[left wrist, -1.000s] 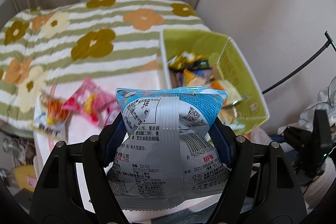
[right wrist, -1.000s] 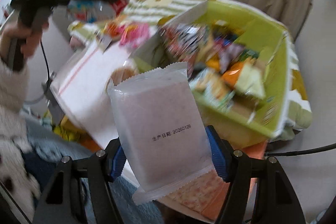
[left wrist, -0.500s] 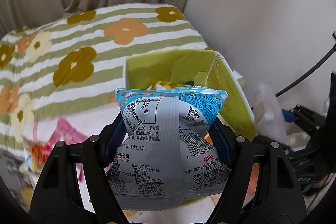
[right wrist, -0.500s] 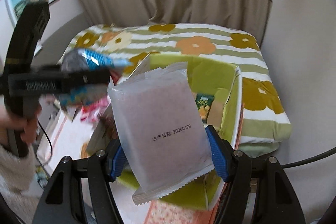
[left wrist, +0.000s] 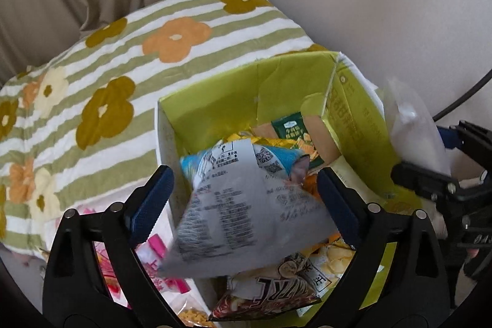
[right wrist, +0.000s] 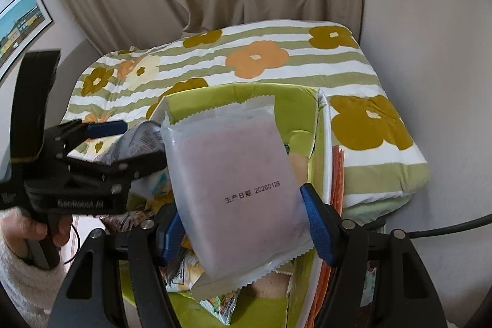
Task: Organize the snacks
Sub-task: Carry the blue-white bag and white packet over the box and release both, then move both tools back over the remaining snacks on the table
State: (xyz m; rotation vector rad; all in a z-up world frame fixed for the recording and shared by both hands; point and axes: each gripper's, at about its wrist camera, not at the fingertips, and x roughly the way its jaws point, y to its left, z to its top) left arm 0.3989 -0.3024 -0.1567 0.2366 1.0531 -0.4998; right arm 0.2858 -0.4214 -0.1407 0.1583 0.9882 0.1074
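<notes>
Left gripper (left wrist: 244, 195) opening — blue packet (left wrist: 246, 205), clamped before, now loose.

Glossy silver-and-blue foil snack bag (left wrist: 246, 205); frosted, matt plastic packet (right wrist: 236, 174); lime-green cardboard box (left wrist: 233, 94), creased; soft quilted cloth blanket (left wrist: 92, 82); matt black plastic claws with ribbed blue pads (left wrist: 150, 202).

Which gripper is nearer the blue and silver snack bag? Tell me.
Left. The left gripper is opening, with the blue and silver snack bag between its pads; the right gripper grips a frosted packet alongside.
</notes>
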